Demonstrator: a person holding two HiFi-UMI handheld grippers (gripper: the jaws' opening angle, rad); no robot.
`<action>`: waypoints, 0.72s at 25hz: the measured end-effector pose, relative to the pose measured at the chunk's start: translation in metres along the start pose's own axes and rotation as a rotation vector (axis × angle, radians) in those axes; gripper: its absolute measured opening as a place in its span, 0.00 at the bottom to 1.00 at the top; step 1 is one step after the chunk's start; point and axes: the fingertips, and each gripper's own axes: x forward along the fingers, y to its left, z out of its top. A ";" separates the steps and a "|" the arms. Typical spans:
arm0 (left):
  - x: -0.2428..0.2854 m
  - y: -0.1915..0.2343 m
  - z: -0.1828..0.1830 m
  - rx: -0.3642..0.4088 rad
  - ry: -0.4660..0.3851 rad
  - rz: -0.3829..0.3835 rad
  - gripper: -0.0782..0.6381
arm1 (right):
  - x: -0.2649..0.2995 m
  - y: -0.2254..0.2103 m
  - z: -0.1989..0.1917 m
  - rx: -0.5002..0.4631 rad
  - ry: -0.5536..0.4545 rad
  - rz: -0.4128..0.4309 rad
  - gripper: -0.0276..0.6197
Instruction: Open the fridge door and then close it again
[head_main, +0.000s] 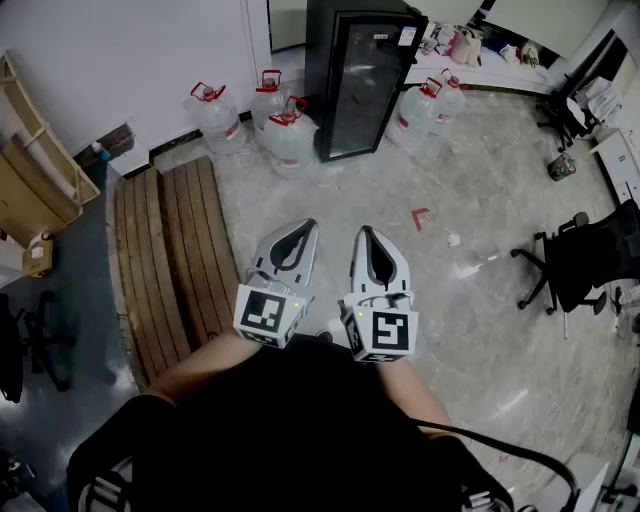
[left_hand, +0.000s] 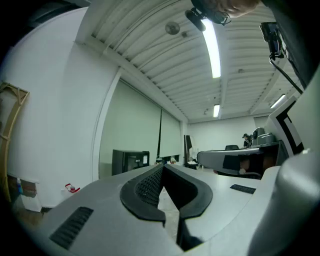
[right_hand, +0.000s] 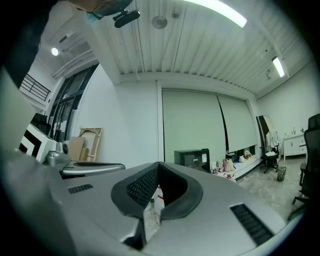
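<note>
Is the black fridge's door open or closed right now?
Closed. The glass door lies flat against the black fridge, with no gap showing in the head view.

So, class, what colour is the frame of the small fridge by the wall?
Black; the fridge shows best in the head view.

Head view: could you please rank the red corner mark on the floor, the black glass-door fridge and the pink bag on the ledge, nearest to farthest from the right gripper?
1. Red corner mark, on the floor just ahead-right of the right gripper.
2. Black glass-door fridge, straight ahead, farther off.
3. Pink bag, on the ledge beyond the fridge, right.
</note>
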 end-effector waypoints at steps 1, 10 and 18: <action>0.001 -0.002 -0.001 0.001 0.001 -0.001 0.12 | 0.000 -0.002 -0.002 0.004 0.003 -0.002 0.07; 0.013 -0.016 -0.010 0.002 0.027 0.011 0.12 | -0.003 -0.022 -0.017 0.029 0.025 0.005 0.07; 0.031 -0.025 -0.025 -0.009 0.059 0.055 0.12 | 0.004 -0.053 -0.035 0.106 0.045 0.056 0.07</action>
